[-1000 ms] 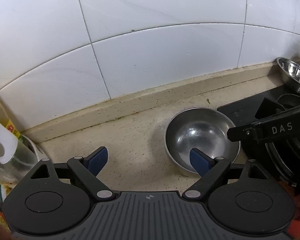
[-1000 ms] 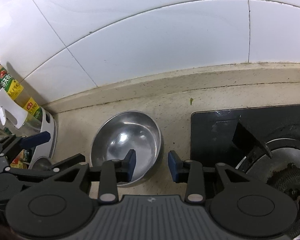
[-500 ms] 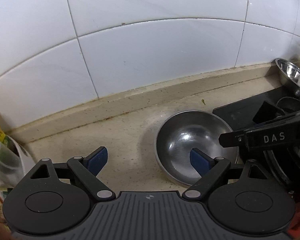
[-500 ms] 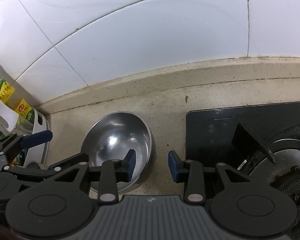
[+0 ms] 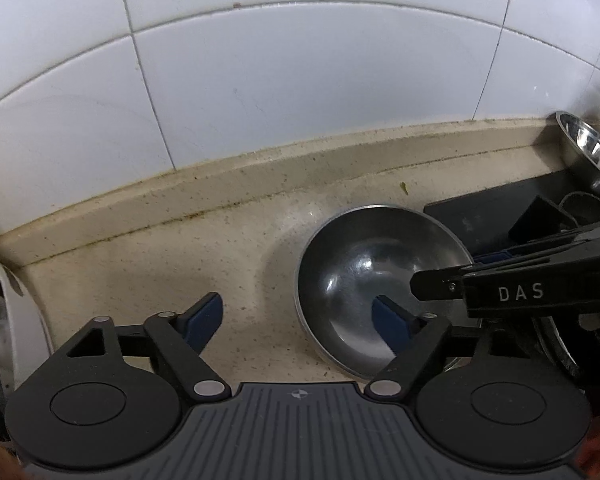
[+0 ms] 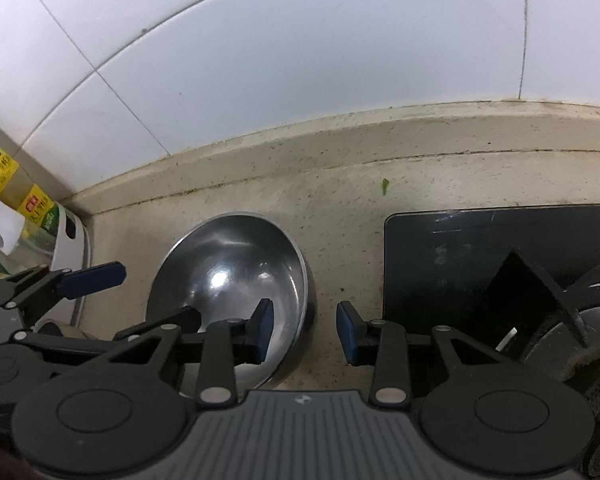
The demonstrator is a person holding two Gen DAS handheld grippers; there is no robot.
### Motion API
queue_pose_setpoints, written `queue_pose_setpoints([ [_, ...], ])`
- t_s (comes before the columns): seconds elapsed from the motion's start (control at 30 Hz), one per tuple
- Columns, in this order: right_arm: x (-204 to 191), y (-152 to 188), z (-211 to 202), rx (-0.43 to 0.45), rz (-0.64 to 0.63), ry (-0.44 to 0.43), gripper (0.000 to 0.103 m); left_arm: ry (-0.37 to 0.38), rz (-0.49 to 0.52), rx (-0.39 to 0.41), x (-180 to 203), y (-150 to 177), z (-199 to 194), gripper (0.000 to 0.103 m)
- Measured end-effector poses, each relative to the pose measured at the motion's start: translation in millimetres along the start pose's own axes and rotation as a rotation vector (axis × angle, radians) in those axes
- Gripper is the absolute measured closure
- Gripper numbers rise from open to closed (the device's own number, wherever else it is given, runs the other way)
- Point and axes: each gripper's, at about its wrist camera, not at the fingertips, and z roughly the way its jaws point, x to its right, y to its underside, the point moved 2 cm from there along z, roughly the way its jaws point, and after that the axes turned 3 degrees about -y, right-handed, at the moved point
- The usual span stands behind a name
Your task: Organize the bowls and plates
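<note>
A shiny steel bowl (image 5: 360, 264) (image 6: 228, 264) sits upright on the beige countertop (image 5: 140, 264) near the tiled wall. My left gripper (image 5: 298, 316) straddles the bowl's left rim: one blue pad is inside the bowl, the other outside over the counter. Its jaws are closing and the pads do not touch the rim. My right gripper (image 6: 306, 328) straddles the bowl's right rim with a narrow gap, pads apart from the metal. In the left wrist view the right gripper's black finger (image 5: 440, 286) reaches over the bowl.
A black glass stove (image 6: 480, 260) with a burner lies just right of the bowl. A second steel bowl (image 5: 588, 148) stands at the far right by the wall. Sauce bottles (image 6: 4, 176) and a white holder (image 6: 72, 236) crowd the left side.
Both grippers have sunk closer to the bowl, which now looks larger. The left gripper's jaws have narrowed. The right gripper's gap is unchanged.
</note>
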Motion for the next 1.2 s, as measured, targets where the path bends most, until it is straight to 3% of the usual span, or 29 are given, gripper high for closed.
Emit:
queue_pose_setpoints([
  [0.13,2,0,6,-0.020,0.009,-0.014,0.075,0.009,-0.004,-0.024,0,1,7,0.024],
  [0.4,4,1,12,-0.037,0.014,-0.032,0.083,0.027,0.013,-0.066,2,3,19,0.048],
  [0.73,7,0,16,-0.045,0.031,-0.068,0.086,0.069,0.016,-0.073,6,4,24,0.062],
  [1.2,8,-1,7,-0.033,0.049,-0.075,0.087,0.070,0.009,-0.042,11,0,12,0.062],
])
